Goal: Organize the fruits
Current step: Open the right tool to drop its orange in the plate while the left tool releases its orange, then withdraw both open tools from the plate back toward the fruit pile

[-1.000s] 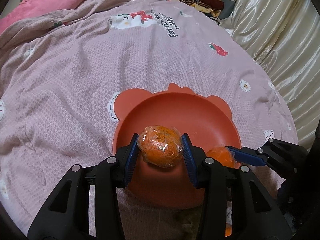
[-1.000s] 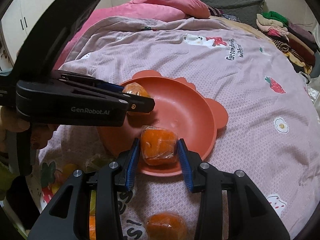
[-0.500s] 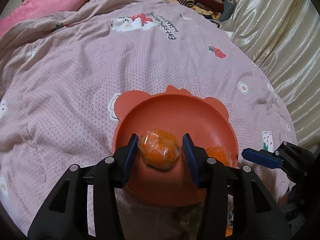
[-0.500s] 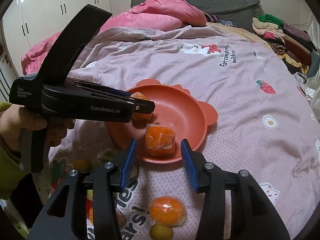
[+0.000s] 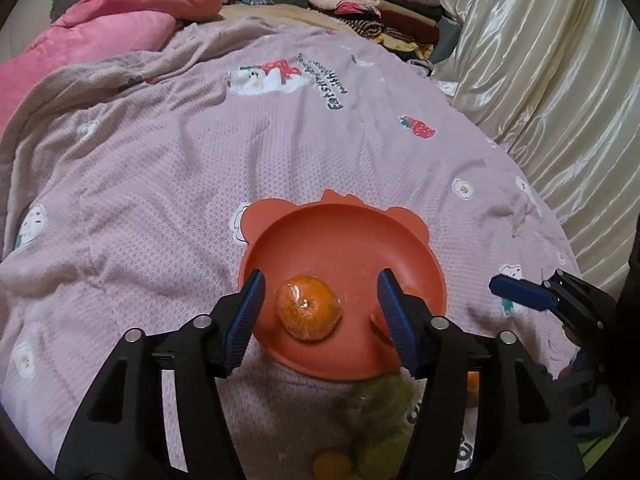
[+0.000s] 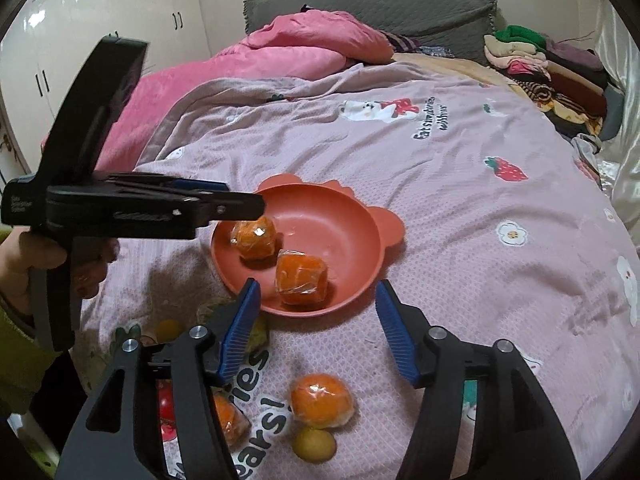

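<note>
An orange bear-eared bowl (image 6: 352,236) (image 5: 344,240) sits on the pink bedspread. Two plastic-wrapped oranges lie in it: one at its left (image 6: 254,236) (image 5: 307,306), one near its front rim (image 6: 302,276). My left gripper (image 5: 320,312) is open above the bowl, its jaws wide of the left orange. My right gripper (image 6: 318,324) is open and empty, just in front of the bowl. Another wrapped orange (image 6: 321,400), a small yellow fruit (image 6: 313,444), a second wrapped orange (image 6: 229,420) and a red fruit (image 6: 166,404) lie on the bed below it.
A green-yellow fruit (image 5: 380,412) lies by the bowl's near edge. Pink quilts (image 6: 296,44) and a stack of folded clothes (image 6: 548,64) lie at the bed's far end. Cream curtains (image 5: 560,92) hang on the right. White wardrobes (image 6: 80,40) stand at left.
Both grippers opened and let go of their oranges, which now rest in the bowl. Both grippers drew back and up from the bowl.
</note>
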`<state>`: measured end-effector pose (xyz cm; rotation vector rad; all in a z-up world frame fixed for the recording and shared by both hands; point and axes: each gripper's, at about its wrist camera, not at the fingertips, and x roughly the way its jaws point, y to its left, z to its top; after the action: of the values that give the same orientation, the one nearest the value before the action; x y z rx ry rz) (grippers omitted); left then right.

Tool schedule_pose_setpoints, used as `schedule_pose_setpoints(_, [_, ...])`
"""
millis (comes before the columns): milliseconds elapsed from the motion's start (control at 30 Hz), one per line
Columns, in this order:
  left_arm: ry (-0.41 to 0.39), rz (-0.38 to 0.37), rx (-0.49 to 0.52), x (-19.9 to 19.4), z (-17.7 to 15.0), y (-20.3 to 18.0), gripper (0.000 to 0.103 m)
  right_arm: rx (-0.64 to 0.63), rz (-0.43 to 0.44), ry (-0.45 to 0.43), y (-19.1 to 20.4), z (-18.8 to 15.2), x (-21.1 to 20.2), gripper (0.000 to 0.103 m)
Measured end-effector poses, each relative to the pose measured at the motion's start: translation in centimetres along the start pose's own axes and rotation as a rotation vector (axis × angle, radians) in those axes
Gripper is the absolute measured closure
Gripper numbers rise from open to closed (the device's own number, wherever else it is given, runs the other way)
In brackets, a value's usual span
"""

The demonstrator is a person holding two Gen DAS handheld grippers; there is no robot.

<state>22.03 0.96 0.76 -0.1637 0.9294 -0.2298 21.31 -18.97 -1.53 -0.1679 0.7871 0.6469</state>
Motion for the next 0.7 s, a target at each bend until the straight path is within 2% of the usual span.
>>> schedule_pose_setpoints(433, [-0.074, 0.016, 0.003, -3.5, -1.7, -0.5, 0.028, 0.031, -0.027, -0.054, -0.8, -0.4, -2.5, 0.023])
schedule_pose_setpoints(700, [-0.097, 0.030, -0.013, -5.0, -2.9, -0.1, 0.019, 0.041, -0.035, -0.065, -0.6, -0.8, -3.4, 0.016])
